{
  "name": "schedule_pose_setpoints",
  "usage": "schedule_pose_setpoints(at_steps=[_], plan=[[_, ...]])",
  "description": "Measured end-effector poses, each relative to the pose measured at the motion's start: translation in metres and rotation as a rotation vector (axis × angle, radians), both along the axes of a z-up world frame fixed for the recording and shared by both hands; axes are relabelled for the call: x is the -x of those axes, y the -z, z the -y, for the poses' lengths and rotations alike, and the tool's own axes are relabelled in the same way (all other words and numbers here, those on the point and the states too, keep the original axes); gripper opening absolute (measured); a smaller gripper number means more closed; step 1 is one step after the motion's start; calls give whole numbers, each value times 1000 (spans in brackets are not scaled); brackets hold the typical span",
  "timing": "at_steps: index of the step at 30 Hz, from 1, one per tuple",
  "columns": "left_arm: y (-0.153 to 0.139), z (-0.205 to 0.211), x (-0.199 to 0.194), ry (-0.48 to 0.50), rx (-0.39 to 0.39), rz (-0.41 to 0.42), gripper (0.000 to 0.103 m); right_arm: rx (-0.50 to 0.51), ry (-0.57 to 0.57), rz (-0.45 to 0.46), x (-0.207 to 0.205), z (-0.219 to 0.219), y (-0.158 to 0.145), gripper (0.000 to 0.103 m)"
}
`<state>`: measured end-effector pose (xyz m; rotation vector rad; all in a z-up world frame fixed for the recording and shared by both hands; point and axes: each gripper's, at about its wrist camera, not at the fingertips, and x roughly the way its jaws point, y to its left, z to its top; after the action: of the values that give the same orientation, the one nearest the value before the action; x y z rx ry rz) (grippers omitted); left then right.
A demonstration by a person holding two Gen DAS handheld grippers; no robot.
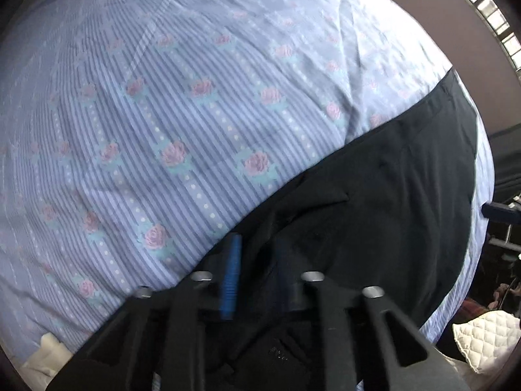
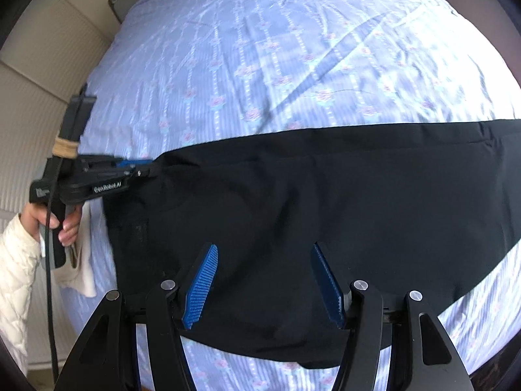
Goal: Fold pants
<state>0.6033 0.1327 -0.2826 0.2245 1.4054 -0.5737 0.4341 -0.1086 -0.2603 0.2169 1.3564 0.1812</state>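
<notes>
Black pants [image 2: 293, 195] spread flat across a striped, rose-patterned bedsheet [image 2: 260, 65].

Nearest in the right wrist view: right gripper [image 2: 263, 285] hovering over the lower edge of the pants, blue pads [image 2: 202, 283] spread wide, nothing pinched. Off to the left: left gripper [image 2: 148, 166] at the corner of the pants, held by a hand [image 2: 65, 224] in a white quilted sleeve [image 2: 16, 260]; fabric bunched between its narrowed fingers in the left wrist view, firm grip impossible to tell. Beyond: bare sheet, then beige padded wall [image 2: 39, 75].
</notes>
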Motion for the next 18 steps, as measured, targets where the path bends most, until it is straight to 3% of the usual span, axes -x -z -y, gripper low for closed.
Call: schedule_pose_setpoints(at_steps=[1, 3, 6, 9, 12, 15, 18], plan=[[-2, -2, -2, 11, 41, -17, 54, -5, -7, -2, 1, -3, 0, 61], [0, -3, -7, 23, 71, -49, 74, -7, -20, -12, 2, -9, 2, 61], [16, 5, -13, 29, -39, -36, 72, -7, -35, -28, 4, -16, 6, 61], [36, 12, -5, 77, -112, -87, 50, -6, -42, -35, 7, -17, 9, 61], [26, 19, 11, 133, -171, 1, 16, -6, -38, -30, 8, -12, 8, 61], [4, 16, 21, 136, -186, 85, 11, -12, -19, -34, 10, -4, 8, 61], [-2, 7, 15, 80, -169, 100, 11, -15, 1, -33, 10, 0, 8, 61]])
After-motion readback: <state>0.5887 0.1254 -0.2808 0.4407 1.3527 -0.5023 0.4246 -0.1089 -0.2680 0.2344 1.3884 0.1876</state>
